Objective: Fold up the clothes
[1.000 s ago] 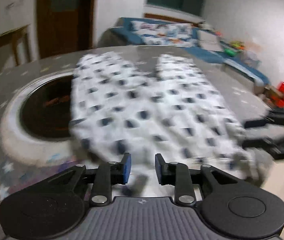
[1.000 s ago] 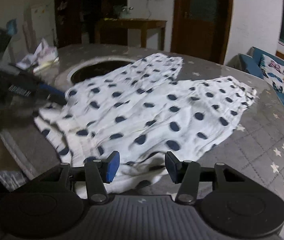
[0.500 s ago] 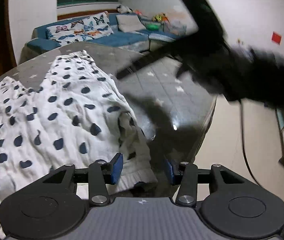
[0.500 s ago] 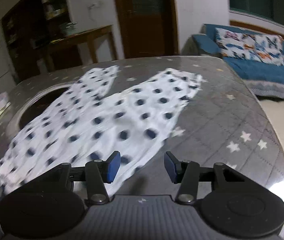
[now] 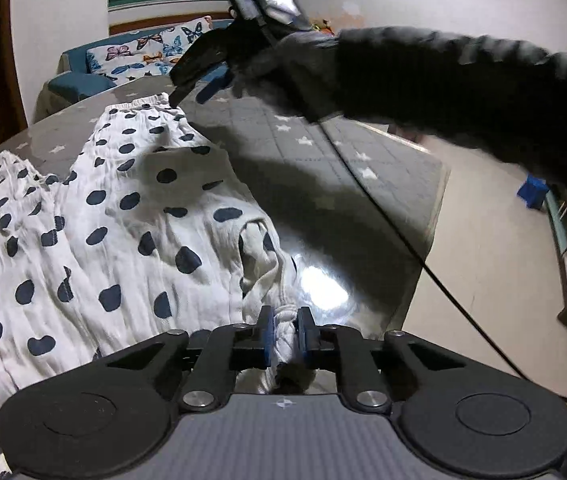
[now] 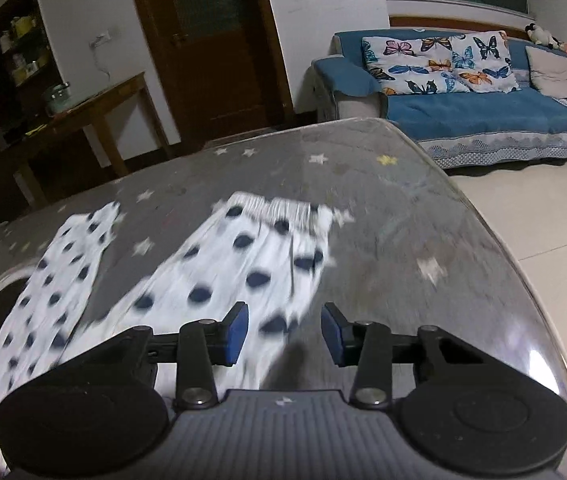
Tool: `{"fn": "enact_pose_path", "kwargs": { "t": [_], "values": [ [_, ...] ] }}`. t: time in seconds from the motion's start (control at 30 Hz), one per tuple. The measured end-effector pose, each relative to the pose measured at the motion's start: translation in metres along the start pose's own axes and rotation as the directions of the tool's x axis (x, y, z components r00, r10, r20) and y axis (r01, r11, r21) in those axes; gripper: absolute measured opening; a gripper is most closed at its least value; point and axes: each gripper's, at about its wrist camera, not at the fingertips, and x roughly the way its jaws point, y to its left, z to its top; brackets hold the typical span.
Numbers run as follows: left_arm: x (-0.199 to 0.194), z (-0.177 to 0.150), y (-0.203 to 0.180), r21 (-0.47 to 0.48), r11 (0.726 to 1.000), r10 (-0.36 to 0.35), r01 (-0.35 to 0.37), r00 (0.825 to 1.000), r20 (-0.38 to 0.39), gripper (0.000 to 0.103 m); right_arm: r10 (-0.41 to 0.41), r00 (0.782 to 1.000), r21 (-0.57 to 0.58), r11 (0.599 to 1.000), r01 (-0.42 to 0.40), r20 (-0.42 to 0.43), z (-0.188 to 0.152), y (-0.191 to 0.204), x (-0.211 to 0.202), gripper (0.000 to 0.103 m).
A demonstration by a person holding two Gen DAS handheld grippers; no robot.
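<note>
Grey star-patterned table carried the white polka-dot garment. At its near corner the left gripper had just closed, pinching bunched fabric; the right gripper, narrowing, hung empty-jawed over the far hem.

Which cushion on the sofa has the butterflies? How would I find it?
Look past the grey star-patterned table to the blue sofa under the window. The butterfly cushion leans against its backrest near the left arm. It is white with colourful butterflies, while the cushion beside it is plain grey.
</note>
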Motion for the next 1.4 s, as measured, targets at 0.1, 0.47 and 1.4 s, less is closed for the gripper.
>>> {"fn": "enact_pose_path", "kwargs": {
  "t": [0.1, 0.47, 1.4],
  "values": [
    [-0.007, 0.003, 0.010, -0.055, 0.998, -0.031, 0.032, 0.999, 0.020, 0.012, -0.031, 1.000, -0.005, 1.000, 0.031, 0.003, 0.017, 0.000, 0.024, 0.041],
    [-0.038, 0.012, 0.033, -0.169, 0.981, -0.076, 0.095, 0.991, 0.111, 0.011, -0.123, 0.992, 0.011, 0.992, 0.123, -0.015, 0.036, 0.000, 0.076, 0.013],
    [-0.159, -0.069, 0.104, -0.535, 0.842, 0.130, 0.067, 0.938, 0.322, 0.010, -0.040, 0.990, -0.049, 0.998, 0.047, 0.134, 0.127, 0.186, 0.063, 0.000]
  ]
}}
